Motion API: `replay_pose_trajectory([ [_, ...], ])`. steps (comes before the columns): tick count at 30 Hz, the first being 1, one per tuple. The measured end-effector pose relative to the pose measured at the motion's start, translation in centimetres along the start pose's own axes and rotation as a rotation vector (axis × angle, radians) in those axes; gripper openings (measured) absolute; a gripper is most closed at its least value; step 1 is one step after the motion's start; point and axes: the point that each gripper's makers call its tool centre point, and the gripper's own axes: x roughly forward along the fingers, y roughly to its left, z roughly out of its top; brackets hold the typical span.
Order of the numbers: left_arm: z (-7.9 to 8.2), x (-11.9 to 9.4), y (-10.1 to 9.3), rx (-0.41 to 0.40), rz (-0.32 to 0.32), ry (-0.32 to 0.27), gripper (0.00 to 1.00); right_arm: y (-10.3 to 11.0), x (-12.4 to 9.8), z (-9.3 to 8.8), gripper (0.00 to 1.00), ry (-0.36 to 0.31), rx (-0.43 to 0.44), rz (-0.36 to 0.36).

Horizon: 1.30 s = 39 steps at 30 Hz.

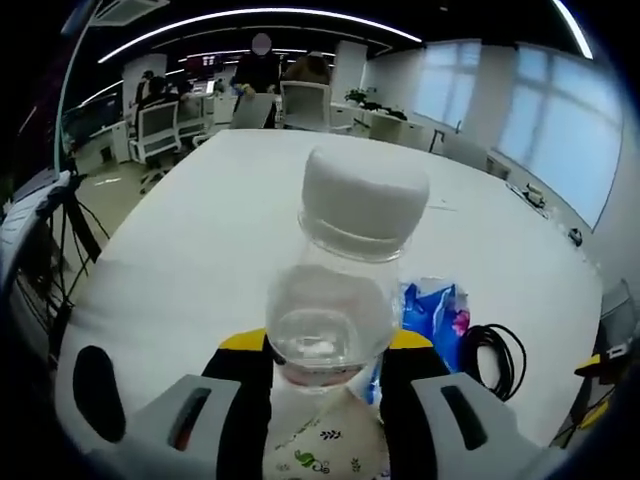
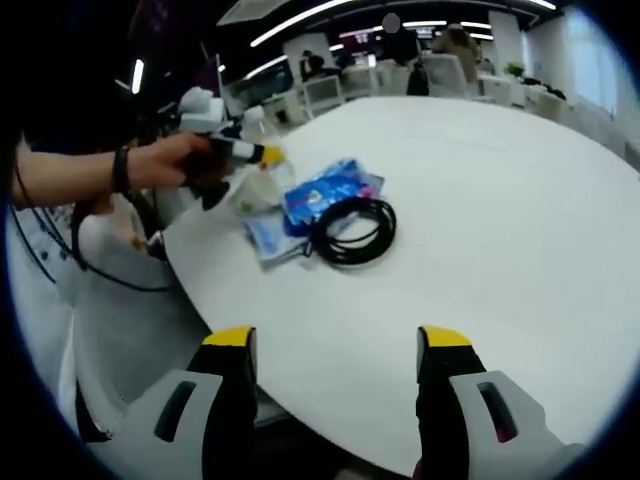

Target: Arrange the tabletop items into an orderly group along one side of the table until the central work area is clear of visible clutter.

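A clear plastic bottle [image 1: 345, 290] with a white cap stands upright between the yellow-tipped jaws of my left gripper [image 1: 328, 345], which is shut on it. Below it lies a white patterned packet [image 1: 325, 450]. Just right of it are a blue packet [image 1: 435, 315] and a coiled black cable [image 1: 495, 355]. In the right gripper view, my right gripper [image 2: 335, 345] hangs open and holds nothing above the near table edge. Beyond it lie the cable [image 2: 352, 232], the blue packet [image 2: 325, 190] and a pale packet [image 2: 268, 238]. A hand holds the left gripper [image 2: 250, 155] at the table's left edge.
The round white table [image 1: 220, 200] stretches away bare behind the bottle. Office chairs [image 1: 305, 100], desks and people stand at the far side. A tripod [image 1: 70, 215] stands off the left edge. A white seat [image 2: 110, 300] sits beside the table near the hand.
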Motion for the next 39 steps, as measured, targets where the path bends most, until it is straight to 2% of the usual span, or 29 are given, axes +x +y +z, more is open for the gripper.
replay_pose_trajectory([
  [4,-0.1,-0.1,0.0,-0.018,-0.016,0.002,0.42,0.2,0.2,0.3,0.63,0.001,-0.010,0.015],
  [10,0.4,-0.2,-0.2,-0.023,-0.039,-0.007,0.44,-0.8,-0.1,0.7,0.63,-0.009,-0.006,0.022],
  [19,0.1,-1.2,0.1,-0.026,-0.004,-0.014,0.43,-2.1,-0.1,0.6,0.63,0.014,-0.046,0.065],
  [27,0.1,-2.8,-0.9,-0.001,0.007,-0.035,0.45,-3.2,-0.1,1.1,0.64,0.010,-0.059,0.100],
  [30,0.1,-3.5,-0.7,-0.029,0.011,-0.049,0.47,-3.5,-0.2,1.0,0.64,0.016,-0.065,0.109],
  [39,-0.8,-5.8,-1.7,0.003,0.005,-0.051,0.47,-4.6,-0.9,1.0,0.64,0.019,-0.081,0.121],
])
